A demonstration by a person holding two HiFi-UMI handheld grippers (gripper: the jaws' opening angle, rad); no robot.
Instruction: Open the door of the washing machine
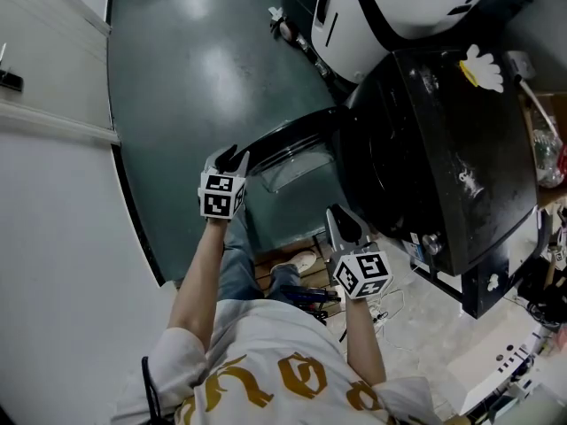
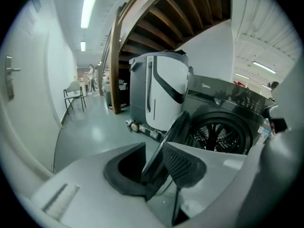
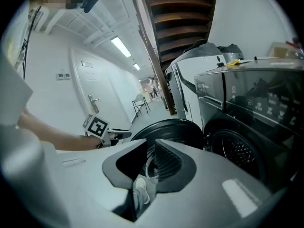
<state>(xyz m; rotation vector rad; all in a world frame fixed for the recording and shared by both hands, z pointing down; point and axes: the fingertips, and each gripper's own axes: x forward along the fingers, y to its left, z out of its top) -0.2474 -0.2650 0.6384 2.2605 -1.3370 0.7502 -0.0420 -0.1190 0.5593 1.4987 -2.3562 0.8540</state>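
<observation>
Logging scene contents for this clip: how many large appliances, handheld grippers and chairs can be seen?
Large appliances: 2 (black washing machine, white-and-grey unit beside it)
Handheld grippers: 2 (left gripper, jaws on the open door; right gripper, jaws apart)
Chairs: 1 (chair by the far wall)
Total: 5

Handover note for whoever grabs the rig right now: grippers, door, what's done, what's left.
Left gripper: jaws on the outer rim of the door, apparently gripping it.
Right gripper: jaws apart, nothing in them; it hangs in front of the washing machine, low and clear of the door.
Door: swung wide open, standing out from the machine's front. The drum is in plain view.
Done: the door is open.
Left: probably just let go of the rim and back the left gripper away.
</observation>
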